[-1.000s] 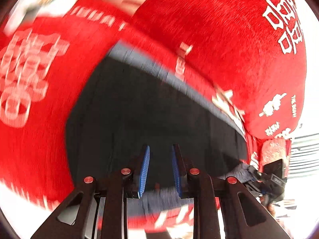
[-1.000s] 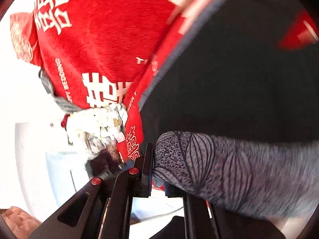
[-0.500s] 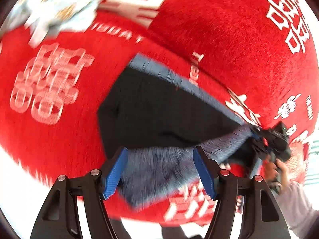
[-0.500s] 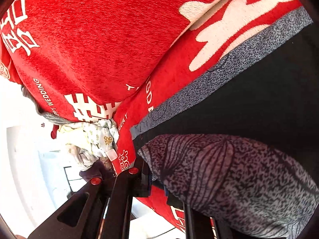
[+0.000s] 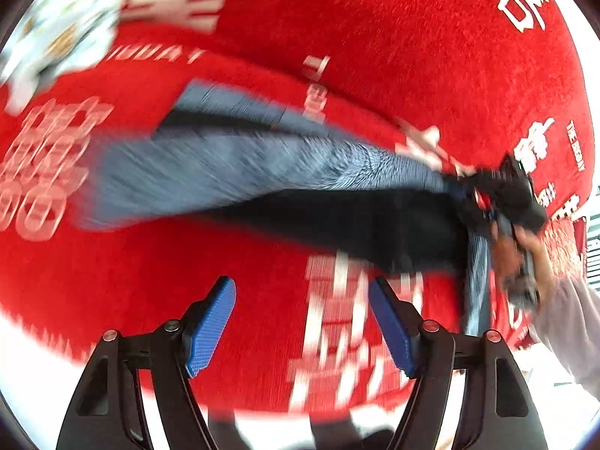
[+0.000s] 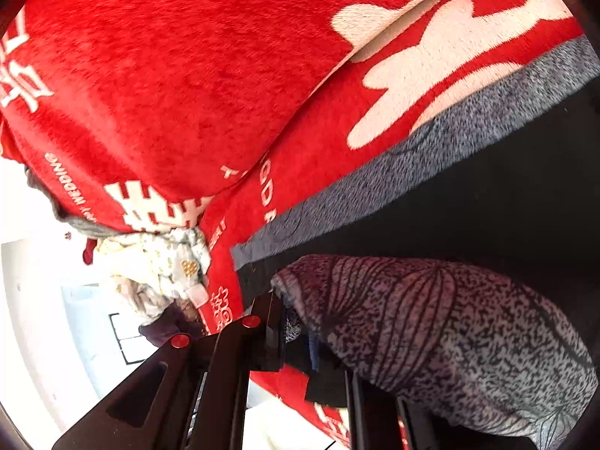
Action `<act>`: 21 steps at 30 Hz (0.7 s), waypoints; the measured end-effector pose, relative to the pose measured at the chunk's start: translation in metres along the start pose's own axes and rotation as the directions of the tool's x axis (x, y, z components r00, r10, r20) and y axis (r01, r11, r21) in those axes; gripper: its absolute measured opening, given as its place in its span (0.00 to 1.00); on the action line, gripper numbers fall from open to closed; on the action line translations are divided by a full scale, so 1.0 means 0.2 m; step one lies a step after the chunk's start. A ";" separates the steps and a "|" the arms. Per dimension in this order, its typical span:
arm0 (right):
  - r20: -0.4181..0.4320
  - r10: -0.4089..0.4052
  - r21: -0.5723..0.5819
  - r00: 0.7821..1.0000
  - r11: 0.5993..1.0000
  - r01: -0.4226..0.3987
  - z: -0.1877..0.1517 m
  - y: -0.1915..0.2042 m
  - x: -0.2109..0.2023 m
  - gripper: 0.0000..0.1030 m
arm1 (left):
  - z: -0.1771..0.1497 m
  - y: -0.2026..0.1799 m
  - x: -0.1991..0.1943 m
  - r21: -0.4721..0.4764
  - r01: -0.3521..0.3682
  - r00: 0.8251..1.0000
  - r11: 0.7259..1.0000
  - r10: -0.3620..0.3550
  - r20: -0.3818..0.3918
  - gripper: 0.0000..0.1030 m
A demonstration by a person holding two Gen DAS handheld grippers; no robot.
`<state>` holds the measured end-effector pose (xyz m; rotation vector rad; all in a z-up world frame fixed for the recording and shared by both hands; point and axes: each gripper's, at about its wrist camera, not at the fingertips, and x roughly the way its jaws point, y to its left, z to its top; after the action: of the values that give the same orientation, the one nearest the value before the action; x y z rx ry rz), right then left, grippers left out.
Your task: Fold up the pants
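- Since the earlier frames, the left gripper (image 5: pixel 302 326) has let go of the pants (image 5: pixel 240 172) and pulled clear; its fingers (image 5: pixel 210 332) have just been opening and now stand wide apart, nothing between them.
- Those black pants, with a grey patterned band, lie on the red blanket (image 5: pixel 393 33) of a bed, one grey-faced layer laid over the black.
- Right gripper (image 6: pixel 296 333) is clenched on a fold of grey patterned fabric at the pants' near corner, held by a person's hand (image 5: pixel 525 258).
- Judging from this, one fold has been carried across and half released; the right side's release, smoothing and probably further folds remain.
- Motion blur hides how neatly the edges line up.
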<state>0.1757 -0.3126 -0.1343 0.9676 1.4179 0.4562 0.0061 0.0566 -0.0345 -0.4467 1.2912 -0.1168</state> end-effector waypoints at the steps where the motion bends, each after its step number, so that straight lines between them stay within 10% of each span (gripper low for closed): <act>1: -0.002 -0.024 -0.012 1.000 1.000 0.024 0.03 0.00 0.02 0.13 | 0.09 -0.01 0.07 0.005 -0.006 1.000 1.000 0.005 0.021 0.72; 4: -0.035 -0.090 -0.049 0.995 0.995 0.088 0.09 0.02 0.08 0.41 | 0.35 0.02 0.28 0.011 -0.083 0.994 0.996 0.082 0.070 0.72; 6: -0.040 -0.113 -0.075 0.993 0.991 0.110 0.09 0.06 0.08 0.80 | 0.46 0.07 0.37 -0.011 -0.143 0.988 0.990 0.143 0.062 0.72; 14: 0.054 -0.086 -0.114 0.995 0.989 0.092 -0.15 0.07 -0.34 0.80 | 0.40 -0.10 0.36 0.117 -0.225 0.973 0.967 0.229 -0.023 0.72; 21: 0.218 -0.197 0.222 0.956 0.964 0.148 -0.61 -0.55 -1.00 0.80 | 0.04 -0.92 0.55 0.376 0.093 0.967 0.922 0.006 -0.255 0.72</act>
<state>-0.0013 -0.4944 -0.0820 1.0140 1.3330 0.0599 0.0745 -0.1441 -0.0619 -0.1221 1.4668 -0.4714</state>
